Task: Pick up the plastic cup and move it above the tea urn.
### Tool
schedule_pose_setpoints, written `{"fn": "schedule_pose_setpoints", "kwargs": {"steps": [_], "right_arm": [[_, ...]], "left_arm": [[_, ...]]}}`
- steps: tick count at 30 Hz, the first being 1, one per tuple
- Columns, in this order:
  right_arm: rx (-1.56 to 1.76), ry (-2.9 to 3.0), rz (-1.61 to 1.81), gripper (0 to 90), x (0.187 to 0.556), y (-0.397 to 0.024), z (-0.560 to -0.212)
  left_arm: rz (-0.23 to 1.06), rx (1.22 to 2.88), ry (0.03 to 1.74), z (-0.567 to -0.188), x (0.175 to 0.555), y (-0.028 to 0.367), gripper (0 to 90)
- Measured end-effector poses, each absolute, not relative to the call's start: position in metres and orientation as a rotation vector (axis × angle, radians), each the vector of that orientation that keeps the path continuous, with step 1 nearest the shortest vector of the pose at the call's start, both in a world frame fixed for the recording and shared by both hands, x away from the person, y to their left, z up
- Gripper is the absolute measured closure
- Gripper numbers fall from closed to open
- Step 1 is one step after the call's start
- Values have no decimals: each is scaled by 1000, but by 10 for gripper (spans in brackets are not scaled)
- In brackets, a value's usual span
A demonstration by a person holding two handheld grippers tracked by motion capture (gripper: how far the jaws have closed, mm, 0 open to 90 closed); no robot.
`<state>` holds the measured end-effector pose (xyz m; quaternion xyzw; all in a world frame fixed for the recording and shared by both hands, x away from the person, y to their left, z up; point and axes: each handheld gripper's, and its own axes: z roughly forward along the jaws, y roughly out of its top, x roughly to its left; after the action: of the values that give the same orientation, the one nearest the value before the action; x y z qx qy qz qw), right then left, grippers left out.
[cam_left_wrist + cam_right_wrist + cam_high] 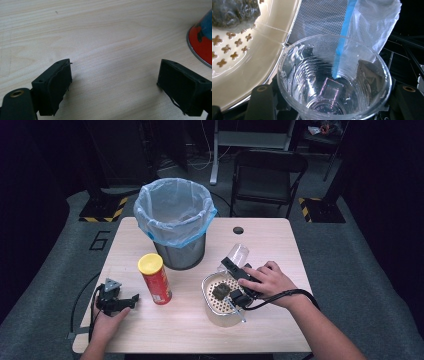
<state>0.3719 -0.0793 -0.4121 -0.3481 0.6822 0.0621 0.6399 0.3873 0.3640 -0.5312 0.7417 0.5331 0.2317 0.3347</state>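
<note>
clear cup held, heading for the bin

right gripper (pixel 235 270) jaws clamp the plastic cup (pixel 334 80) beside the strainer (pixel 212 312); lined bin (pixel 175 212) lies beyond them. next, i judge: carry it over and let go. left gripper (pixel 113 82) jaws apart over bare table (pixel 100 30).

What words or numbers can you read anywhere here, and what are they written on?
"6": painted dark on the grey floor left of the table.
Red can with the yellow lid: its print is too blurred to read in the high view, and the left gripper view gives no letters.
Clear plastic cup, bin and beige strainer: no writing.
</note>
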Motion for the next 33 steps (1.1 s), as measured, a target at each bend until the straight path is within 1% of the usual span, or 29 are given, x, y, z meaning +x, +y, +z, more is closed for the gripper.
{"fn": "schedule_pose_setpoints", "kwargs": {"steps": [33], "right_arm": [[-810,1530,125,330,366,-78,-411]], "left_arm": [[607,1932,1390,-532,387,364,115]]}}
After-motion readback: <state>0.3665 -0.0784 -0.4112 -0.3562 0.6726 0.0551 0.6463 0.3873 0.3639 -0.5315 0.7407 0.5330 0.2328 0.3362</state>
